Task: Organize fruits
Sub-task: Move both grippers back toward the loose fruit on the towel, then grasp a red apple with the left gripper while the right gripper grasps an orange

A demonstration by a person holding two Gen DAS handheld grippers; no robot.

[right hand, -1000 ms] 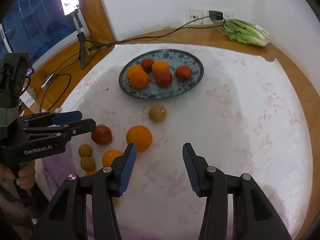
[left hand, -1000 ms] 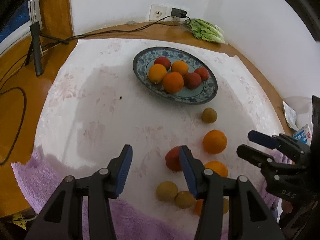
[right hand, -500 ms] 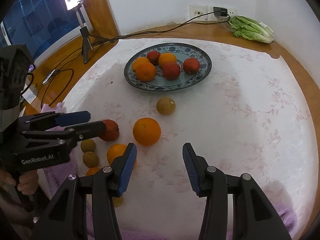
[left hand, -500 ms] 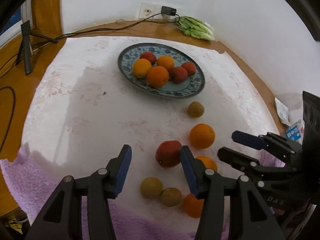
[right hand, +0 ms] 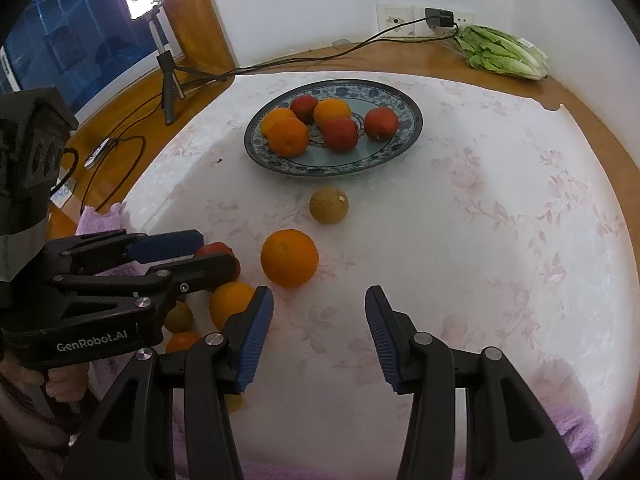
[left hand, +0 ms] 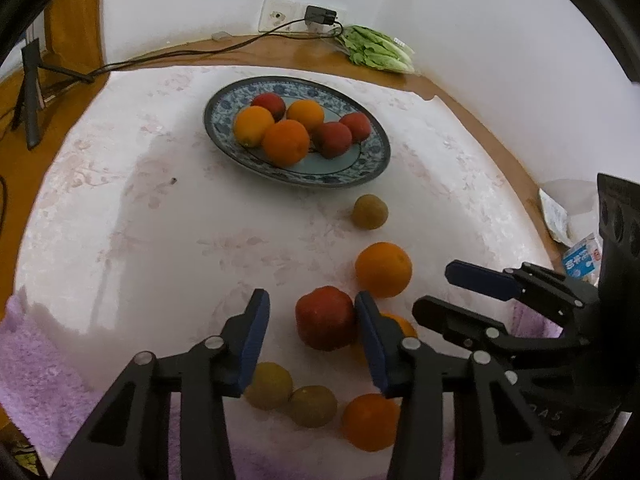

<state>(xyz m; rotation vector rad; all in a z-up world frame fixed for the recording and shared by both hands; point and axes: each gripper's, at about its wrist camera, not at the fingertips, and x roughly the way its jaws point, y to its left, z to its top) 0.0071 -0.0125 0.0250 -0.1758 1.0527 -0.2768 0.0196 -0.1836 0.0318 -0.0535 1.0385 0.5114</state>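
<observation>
Closing now, your left gripper [left hand: 308,328] has its jaws coming in on the red apple [left hand: 326,322]: right pad touching the skin, left pad still clear w/ white cloth showing between, so no grip yet. Apple sits off-centre, hard against the right finger. Risk no. 1: the one-sided push rolls it away before the left pad arrives. An orange [left hand: 400,322] lies just behind that right finger, partly hidden; a nudged apple could knock it, or the two greenish fruit [left hand: 268,385] and another orange [left hand: 370,421] just below, toward the purple towel edge [left hand: 32,364]. Your right gripper [right hand: 318,332] hangs spread over bare cloth, nothing btwn its pads, near the left one; keep them from clashing. Loose orange [left hand: 383,269] and brown fruit [left hand: 370,211] lie on the way to the blue-patterned plate [left hand: 370,168], already carrying six fruit.
</observation>
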